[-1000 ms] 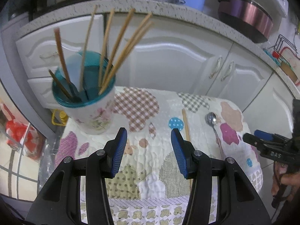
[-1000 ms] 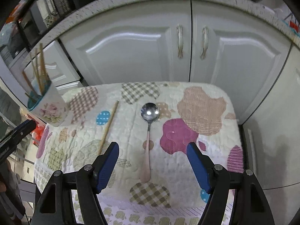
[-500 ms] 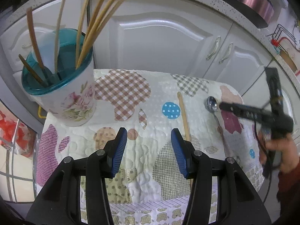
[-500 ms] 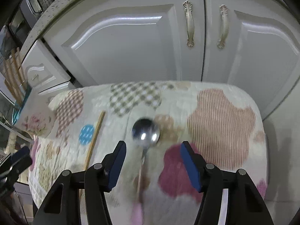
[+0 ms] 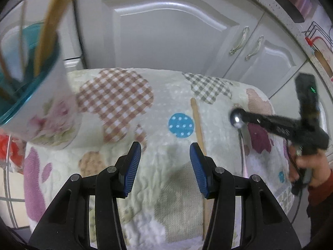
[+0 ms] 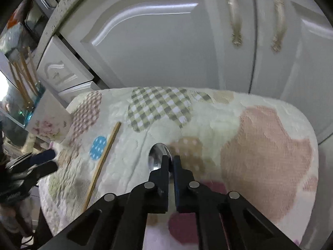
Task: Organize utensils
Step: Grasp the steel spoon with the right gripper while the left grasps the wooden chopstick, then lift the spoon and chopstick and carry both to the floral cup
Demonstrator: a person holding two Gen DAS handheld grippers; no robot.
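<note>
A metal spoon (image 6: 157,158) with a pink handle lies on the patchwork quilt (image 6: 260,145). My right gripper (image 6: 170,158) is shut on the spoon's neck just behind the bowl; it also shows in the left wrist view (image 5: 247,117) with the spoon (image 5: 236,118). A single wooden chopstick (image 5: 199,137) lies left of the spoon and shows in the right wrist view too (image 6: 104,158). A floral cup with a teal liner (image 5: 35,104) holds several chopsticks at the quilt's left. My left gripper (image 5: 165,158) is open and empty above the quilt, beside the chopstick.
White cabinet doors (image 6: 166,41) with metal handles stand right behind the quilt-covered surface. A speckled counter edge (image 5: 270,0) with a purple pot runs above. The quilt's right edge (image 6: 312,145) drops off toward the floor.
My right gripper has dropped down to the spoon and shut on its neck. My left gripper has moved forward and lower toward the quilt, staying open.
</note>
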